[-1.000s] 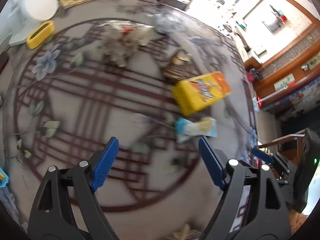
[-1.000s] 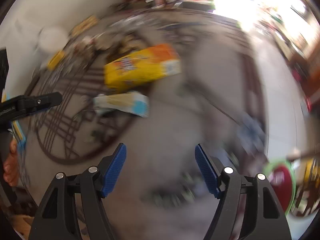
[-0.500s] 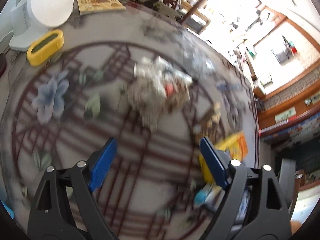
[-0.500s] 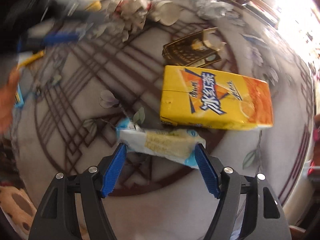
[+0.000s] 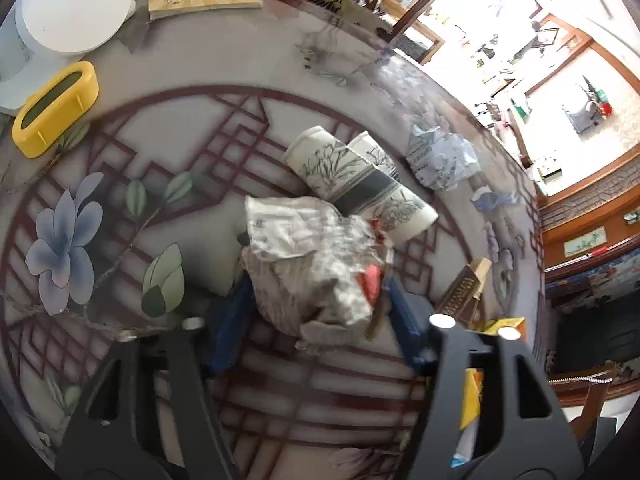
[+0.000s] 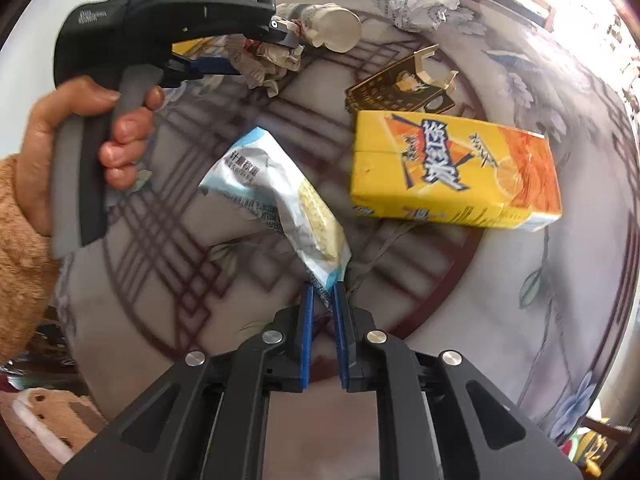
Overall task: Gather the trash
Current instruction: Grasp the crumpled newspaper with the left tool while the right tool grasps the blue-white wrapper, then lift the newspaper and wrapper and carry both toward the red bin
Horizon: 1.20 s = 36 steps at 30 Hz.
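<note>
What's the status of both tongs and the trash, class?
Right tongs shut on snack wrapper corner. Left tongs have been closing around crumpled paper, pads at its sides. Paper cups lie just behind.

- Round table (image 5: 100,216) w/ lattice & flower print under the fingers.
- Wooden chair (image 5: 404,4) beyond fingertips.
- Bright, overexposed room w/ wood trim (image 5: 576,184) further right.

A home dining room: beyond the tongs, a round table (image 5: 280,60) with a floral cover, a kettle (image 5: 60,12), a wooden chair (image 5: 404,4) and a wood-trimmed room behind.
</note>
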Motion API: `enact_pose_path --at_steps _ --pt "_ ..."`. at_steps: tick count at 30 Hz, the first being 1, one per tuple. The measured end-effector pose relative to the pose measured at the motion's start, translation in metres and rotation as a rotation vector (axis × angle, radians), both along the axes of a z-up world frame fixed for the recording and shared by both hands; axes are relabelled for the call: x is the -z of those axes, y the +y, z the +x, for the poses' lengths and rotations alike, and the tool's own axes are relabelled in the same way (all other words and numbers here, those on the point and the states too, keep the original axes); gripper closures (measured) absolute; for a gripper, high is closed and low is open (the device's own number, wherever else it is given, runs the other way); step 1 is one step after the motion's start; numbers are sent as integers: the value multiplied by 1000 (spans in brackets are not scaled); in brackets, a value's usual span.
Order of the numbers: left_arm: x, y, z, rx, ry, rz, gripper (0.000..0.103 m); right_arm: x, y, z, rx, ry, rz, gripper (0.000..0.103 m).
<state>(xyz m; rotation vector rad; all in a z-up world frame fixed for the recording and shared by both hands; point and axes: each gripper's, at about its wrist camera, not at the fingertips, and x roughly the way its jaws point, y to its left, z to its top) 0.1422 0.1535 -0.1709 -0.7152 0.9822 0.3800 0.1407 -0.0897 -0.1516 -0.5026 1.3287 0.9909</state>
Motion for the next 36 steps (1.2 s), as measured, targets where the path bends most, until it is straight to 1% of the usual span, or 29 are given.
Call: enact_pose_path --at_steps 1,3,4,5,6,7,10,13,15,17,19,21,22,24,25,29,36 --pt "-1 -1 -4 6 0 -2 51 -2 1 -2 0 5 3 93" --pt "-2 -1 -12 6 -2 -9 53 -4 0 -8 0 17 12 88" --pt "-3 -2 -20 4 -5 -12 54 -5 2 -9 2 18 14 78" --pt "-5 -2 -27 2 -8 -15 54 -8 3 -10 10 10 22 59" --pt "-7 -3 -33 0 -11 -19 54 -14 1 -11 26 -15 39 53" --pt "-9 -5 -43 -2 -13 -24 54 -17 3 -12 34 -27 49 51" --pt "-11 -11 -67 -7 -5 -32 54 -22 10 -11 44 -47 67 51" --pt "-9 -16 -86 -13 18 -57 53 -15 20 -8 -4 -60 30 50" --pt "-9 -17 -99 -23 23 -76 53 -7 27 -14 -30 -41 23 50" --pt "-12 -18 -104 -23 26 -75 52 0 36 -23 -68 -15 29 48" --pt "-14 -20 -109 -16 31 -59 52 8 45 -31 -107 -37 9 44" --pt "-13 -21 -109 -11 36 -52 52 16 51 -38 -116 -58 -15 44" --pt "-13 -21 -110 -10 36 -55 52 18 53 -39 -115 -58 -16 46" --pt "-14 -23 -111 -12 31 -60 51 22 54 -41 -109 -59 -33 65" --pt "-14 -24 -111 -10 30 -59 51 22 54 -41 -103 -64 -35 71" --pt "-17 -29 -108 9 26 -57 51 13 42 -41 -33 -65 5 75" --pt "-26 -50 -105 61 10 -58 50 -20 8 -45 96 -58 76 75"
